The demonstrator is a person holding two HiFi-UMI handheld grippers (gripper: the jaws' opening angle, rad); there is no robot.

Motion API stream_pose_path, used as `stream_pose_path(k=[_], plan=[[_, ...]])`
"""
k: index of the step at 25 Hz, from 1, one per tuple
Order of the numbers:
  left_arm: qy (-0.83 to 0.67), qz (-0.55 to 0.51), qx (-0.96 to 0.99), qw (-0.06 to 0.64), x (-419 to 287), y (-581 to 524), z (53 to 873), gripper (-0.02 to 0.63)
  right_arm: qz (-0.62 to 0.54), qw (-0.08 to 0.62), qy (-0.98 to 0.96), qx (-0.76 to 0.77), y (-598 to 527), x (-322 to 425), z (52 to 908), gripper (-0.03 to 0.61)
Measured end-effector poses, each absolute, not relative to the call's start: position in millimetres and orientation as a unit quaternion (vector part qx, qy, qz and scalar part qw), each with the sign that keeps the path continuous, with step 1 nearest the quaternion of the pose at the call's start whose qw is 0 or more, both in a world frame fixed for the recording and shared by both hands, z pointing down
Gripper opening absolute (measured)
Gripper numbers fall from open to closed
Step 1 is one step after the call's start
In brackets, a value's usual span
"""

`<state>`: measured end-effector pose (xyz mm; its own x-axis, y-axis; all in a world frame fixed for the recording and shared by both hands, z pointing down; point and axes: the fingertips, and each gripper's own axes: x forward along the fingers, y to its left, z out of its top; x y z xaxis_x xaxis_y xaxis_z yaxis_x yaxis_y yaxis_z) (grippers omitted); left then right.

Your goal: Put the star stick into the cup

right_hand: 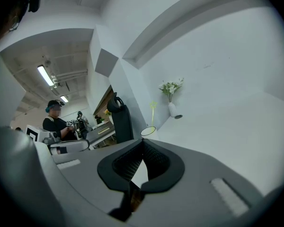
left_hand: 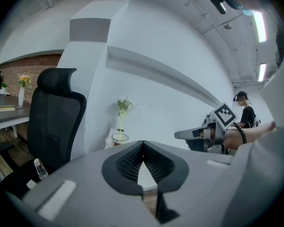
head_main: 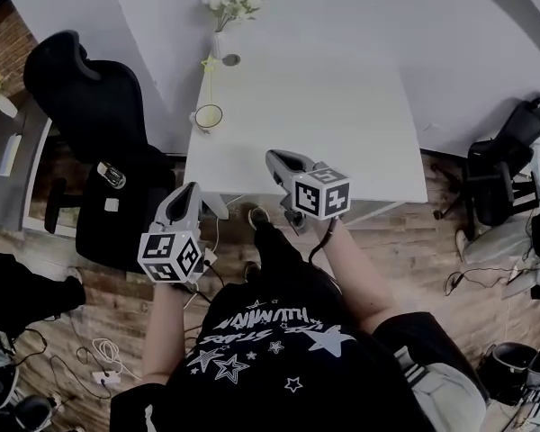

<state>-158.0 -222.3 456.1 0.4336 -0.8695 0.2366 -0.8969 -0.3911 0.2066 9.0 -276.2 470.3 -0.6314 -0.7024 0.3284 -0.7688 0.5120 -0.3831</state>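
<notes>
A clear cup (head_main: 208, 116) stands near the left edge of the white table (head_main: 342, 124). The yellow-green star stick (head_main: 209, 79) stands upright in it, star end up. The left gripper view shows the cup (left_hand: 119, 137) and stick (left_hand: 121, 122) far ahead, and so does the right gripper view, with cup (right_hand: 148, 131) and stick (right_hand: 152, 113). My left gripper (head_main: 194, 194) is off the table's near left corner, shut and empty. My right gripper (head_main: 275, 158) is over the near edge, also shut and empty. Both are well short of the cup.
A white vase with flowers (head_main: 220, 39) and a small round disc (head_main: 231, 59) sit at the table's far left. A black office chair (head_main: 90, 106) with a small bottle (head_main: 111, 175) on its seat stands left of the table. Another chair (head_main: 504, 165) is at the right. Cables lie on the floor.
</notes>
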Motion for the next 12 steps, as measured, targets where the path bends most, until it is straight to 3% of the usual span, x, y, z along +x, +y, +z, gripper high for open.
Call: stream_pose_path(k=[12], plan=[[-0.523, 0.048, 0.834, 0.170, -151, -223, 468, 0.003, 0.258, 0.072, -0.866, 0.422, -268, 16, 478, 0.014]])
